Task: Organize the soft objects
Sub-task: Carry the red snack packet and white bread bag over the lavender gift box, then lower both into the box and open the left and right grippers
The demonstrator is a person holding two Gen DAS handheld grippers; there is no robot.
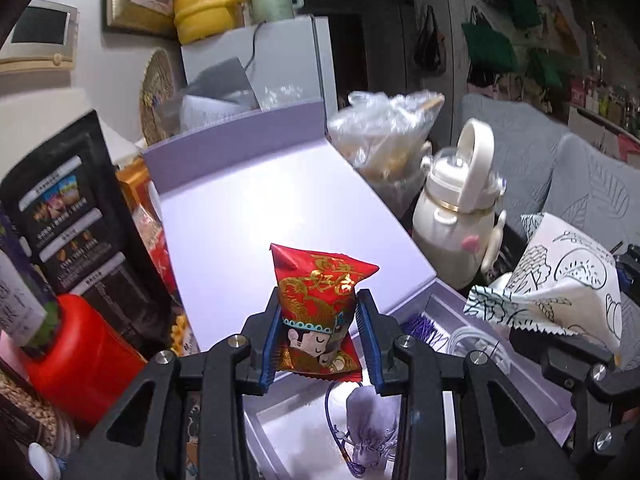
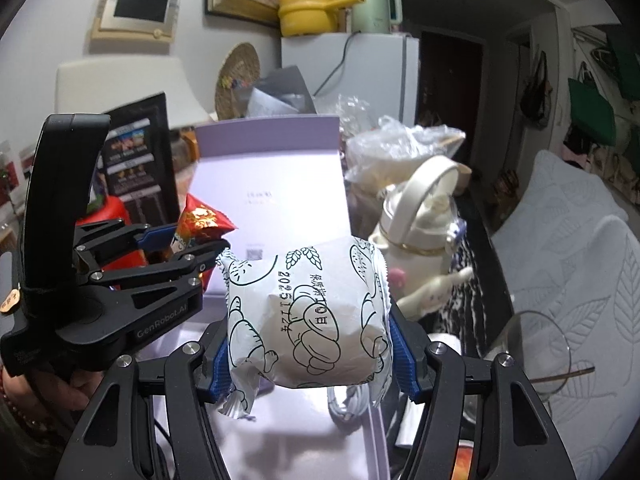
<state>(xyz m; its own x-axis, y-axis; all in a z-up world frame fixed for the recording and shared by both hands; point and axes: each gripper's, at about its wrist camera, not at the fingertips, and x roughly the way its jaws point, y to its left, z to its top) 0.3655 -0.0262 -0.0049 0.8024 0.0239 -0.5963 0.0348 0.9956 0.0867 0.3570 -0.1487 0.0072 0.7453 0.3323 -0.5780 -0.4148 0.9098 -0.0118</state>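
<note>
From my left claw's camera, my left claw [image 1: 318, 334] was clamped on a red snack packet [image 1: 318, 304]. The packet stood up tall between the two blue pads [image 1: 269, 346], one pressing on each side. Its top poked up past the tips. Under it lay the open purple box [image 1: 240, 208], and the packet hung over the front edge of the box's flat lid. Below the claw, inside the box, lay a little purple pouch [image 1: 366, 426] with a string. At the right edge I saw my other claw with a white bread packet [image 1: 560, 280]. A cream bottle [image 1: 456, 216] stood just past the right edge of the box.

From my right claw's camera, my right claw [image 2: 310, 344] was clamped on the white bread packet [image 2: 308, 312]. The puffy packet filled the whole gap, and the blue pads squeezed its two sides. It hung over the purple box [image 2: 272, 184], near the front. My left claw [image 2: 182, 246] was at the left, holding the red snack packet [image 2: 204, 222] over the left edge of the box.
</note>
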